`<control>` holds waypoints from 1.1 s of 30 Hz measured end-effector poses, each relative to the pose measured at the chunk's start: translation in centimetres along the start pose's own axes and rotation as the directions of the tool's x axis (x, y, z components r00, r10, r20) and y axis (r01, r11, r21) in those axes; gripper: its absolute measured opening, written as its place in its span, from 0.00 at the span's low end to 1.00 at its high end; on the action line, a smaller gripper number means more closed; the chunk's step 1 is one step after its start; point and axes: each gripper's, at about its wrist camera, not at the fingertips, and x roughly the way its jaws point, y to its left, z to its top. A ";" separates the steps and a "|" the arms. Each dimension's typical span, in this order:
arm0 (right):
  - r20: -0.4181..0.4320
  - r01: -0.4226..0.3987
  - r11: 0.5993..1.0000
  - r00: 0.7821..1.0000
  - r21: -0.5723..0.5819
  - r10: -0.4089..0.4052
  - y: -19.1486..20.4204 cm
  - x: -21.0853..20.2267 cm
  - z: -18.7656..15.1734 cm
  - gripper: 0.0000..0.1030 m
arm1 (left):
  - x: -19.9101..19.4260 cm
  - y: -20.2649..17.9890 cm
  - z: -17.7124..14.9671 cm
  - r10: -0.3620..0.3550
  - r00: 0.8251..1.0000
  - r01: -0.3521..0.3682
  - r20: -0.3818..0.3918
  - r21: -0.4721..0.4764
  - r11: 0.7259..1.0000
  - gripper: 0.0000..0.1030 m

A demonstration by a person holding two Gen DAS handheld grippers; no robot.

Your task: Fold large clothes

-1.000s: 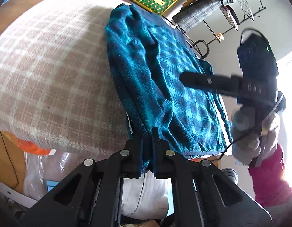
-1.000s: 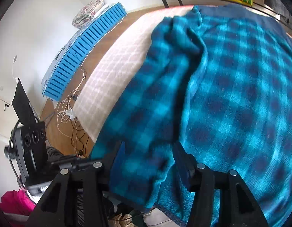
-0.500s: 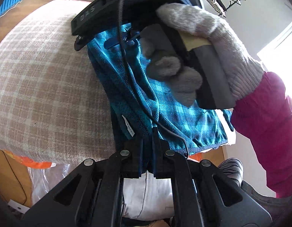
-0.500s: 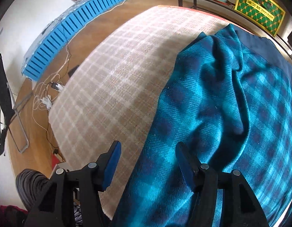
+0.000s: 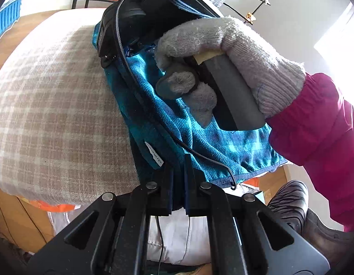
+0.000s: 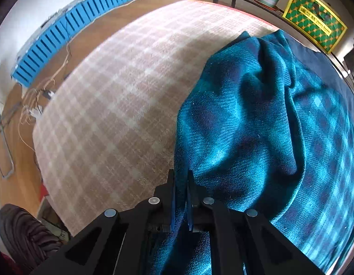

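soft teal plaid garment [image 6: 257, 126]

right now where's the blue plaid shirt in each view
Left wrist: the blue plaid shirt runs down the centre, under the gloved hand, its hem clamped in the left gripper.
Right wrist: it fills the right half, its left edge clamped in the right gripper.
Shared landmark: the beige checked cover left of the shirt.
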 end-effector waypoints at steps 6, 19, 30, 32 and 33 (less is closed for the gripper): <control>0.186 -0.231 0.958 0.962 0.172 0.198 -6.5 -4.4 -3.0 0.04 | 1.0 -3.8 0.3 0.061 0.998 -0.058 -0.019 0.130 0.990 0.04; 0.496 -0.556 0.646 0.815 0.523 0.299 -21.5 -4.6 -15.6 0.04 | 6.2 -11.0 -0.7 0.143 0.984 -0.094 -0.109 0.369 0.925 0.04; 0.353 -0.376 0.765 0.912 0.523 0.206 -19.7 -3.1 -13.1 0.04 | 7.1 -10.4 -0.2 0.094 0.988 -0.052 -0.125 0.308 0.950 0.04; 0.339 -0.348 0.784 0.922 0.514 0.186 -19.0 -3.4 -12.9 0.04 | 6.1 -10.3 -0.2 0.050 0.990 -0.010 -0.133 0.288 0.958 0.06; 0.337 -0.336 0.792 0.925 0.510 0.175 -18.8 -3.6 -12.7 0.04 | 5.3 -10.2 -0.3 0.015 0.990 0.024 -0.140 0.276 0.961 0.07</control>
